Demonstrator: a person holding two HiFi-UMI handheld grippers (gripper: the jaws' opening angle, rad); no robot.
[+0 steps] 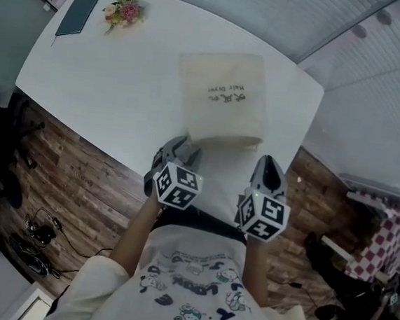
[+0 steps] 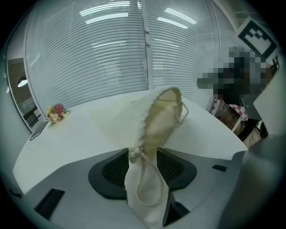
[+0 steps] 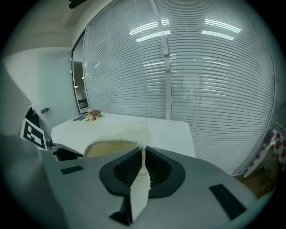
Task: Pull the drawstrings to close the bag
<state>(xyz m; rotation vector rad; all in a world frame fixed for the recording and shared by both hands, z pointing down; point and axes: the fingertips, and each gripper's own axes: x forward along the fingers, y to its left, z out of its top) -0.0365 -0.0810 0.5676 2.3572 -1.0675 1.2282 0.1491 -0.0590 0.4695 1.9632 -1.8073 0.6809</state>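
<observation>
The cream bag (image 1: 223, 98) lies flat on the white table (image 1: 108, 91), its mouth toward the person; both forearms reach forward and down, side by side, to that near edge; the left gripper (image 1: 181, 147) tilts down at the left corner, jaws wide apart, the rim and drawstring loop (image 2: 149, 188) lying loose between them; the right gripper (image 1: 267, 168), at the right corner, is pinched together on a thin fold of the bag.

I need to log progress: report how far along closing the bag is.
Done: nothing, the bag mouth gapes open. In hand: the right tool is shut on cloth at the bag's edge; the left tool stands open around a corner and its drawstring loop. Left: grip both strings and pull.
</observation>
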